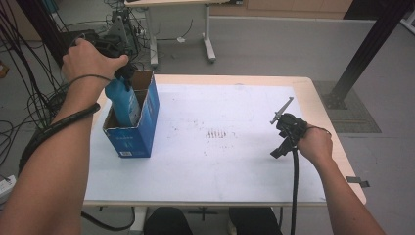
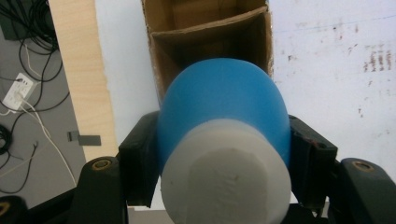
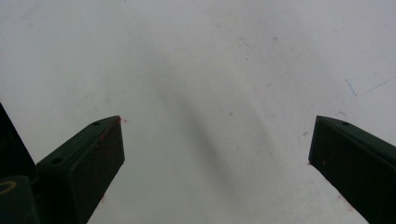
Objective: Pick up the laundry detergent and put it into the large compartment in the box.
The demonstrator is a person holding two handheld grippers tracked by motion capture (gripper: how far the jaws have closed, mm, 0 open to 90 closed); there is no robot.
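Blue bottle [image 1: 123, 100] stands nearly upright, long axis close to vertical, white cap end up, base down inside a blue cardboard box [image 1: 142, 132] at the table's left side. The top leans slightly toward the far left in the high view. Its lower part is hidden by the box wall; how deep it sits, and whether the base rests on the box floor, cannot be told.

Left gripper [image 1: 125, 72] grips the bottle at the shoulder just under the cap, jaws closed tight on both sides. In the high view the hand [image 1: 88, 58] covers most of the gripper and the cap is lost in dark parts.

The left gripper view looks straight down the bottle [image 2: 224, 107]: white cap [image 2: 226, 172] blurred and large at the bottom, blue shoulder swelling beyond it, black pads [image 2: 140, 158] pressed to either flank. Beyond, the box [image 2: 161, 51] shows brown inner walls and a cardboard divider across it; the bottle points into the nearer compartment. The high view does not make the divider clear.

Right gripper [image 1: 288, 129] sits well apart, over the white sheet [image 1: 220, 161] at the table's right side, in the right hand [image 1: 315, 144]. In the right gripper view its jaws stand wide apart, nothing between them, with bare sheet [image 3: 210, 70] beyond. The right jaw is cut off by the frame edge.
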